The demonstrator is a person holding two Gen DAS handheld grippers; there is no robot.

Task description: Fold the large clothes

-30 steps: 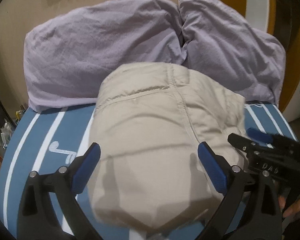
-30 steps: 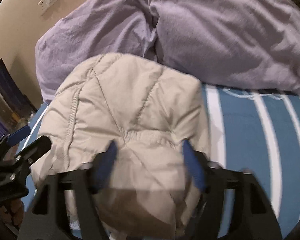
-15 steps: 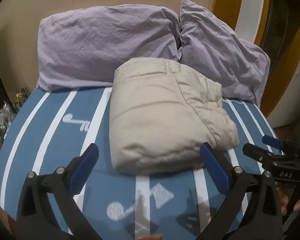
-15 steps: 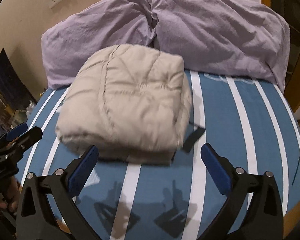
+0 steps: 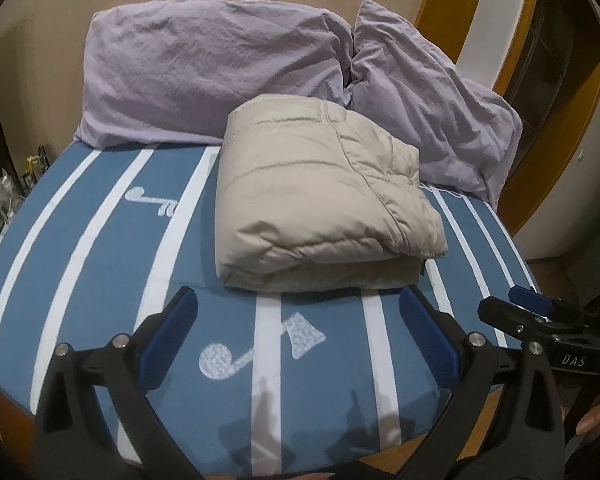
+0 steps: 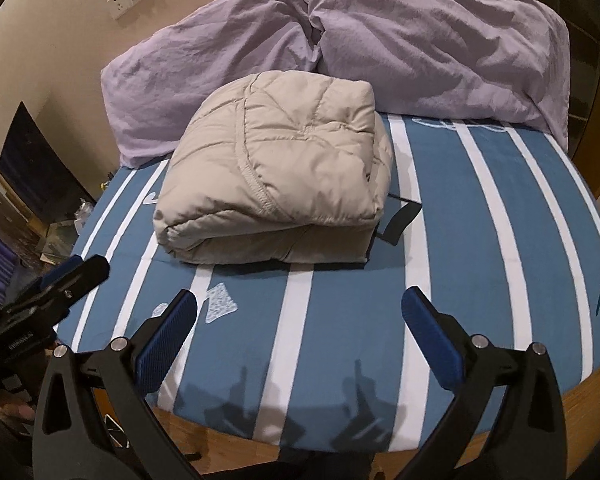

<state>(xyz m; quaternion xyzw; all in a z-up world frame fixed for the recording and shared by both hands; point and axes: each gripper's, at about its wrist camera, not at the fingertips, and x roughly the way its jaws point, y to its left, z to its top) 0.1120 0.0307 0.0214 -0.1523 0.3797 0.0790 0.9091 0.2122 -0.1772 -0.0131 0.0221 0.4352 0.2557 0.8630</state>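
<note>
A beige padded jacket (image 5: 320,204) lies folded into a thick rectangular bundle on the blue bed with white stripes (image 5: 112,240). It also shows in the right wrist view (image 6: 276,168), where a dark strap (image 6: 400,220) sticks out at its right side. My left gripper (image 5: 298,320) is open and empty, hovering over the bed's near edge, short of the jacket. My right gripper (image 6: 298,320) is open and empty too, likewise short of the jacket. Each gripper shows at the edge of the other's view.
Two lilac pillows (image 5: 204,68) (image 5: 432,100) lean against the beige wall behind the jacket. The bed's wooden front edge (image 6: 580,408) is just below the grippers. Clutter and a dark screen (image 6: 32,168) stand left of the bed. A wooden door frame (image 5: 560,120) stands on the right.
Both grippers have pulled back from the jacket toward the bed's near edge. A second ago they were right over the bundle; now it lies free on the bed.
</note>
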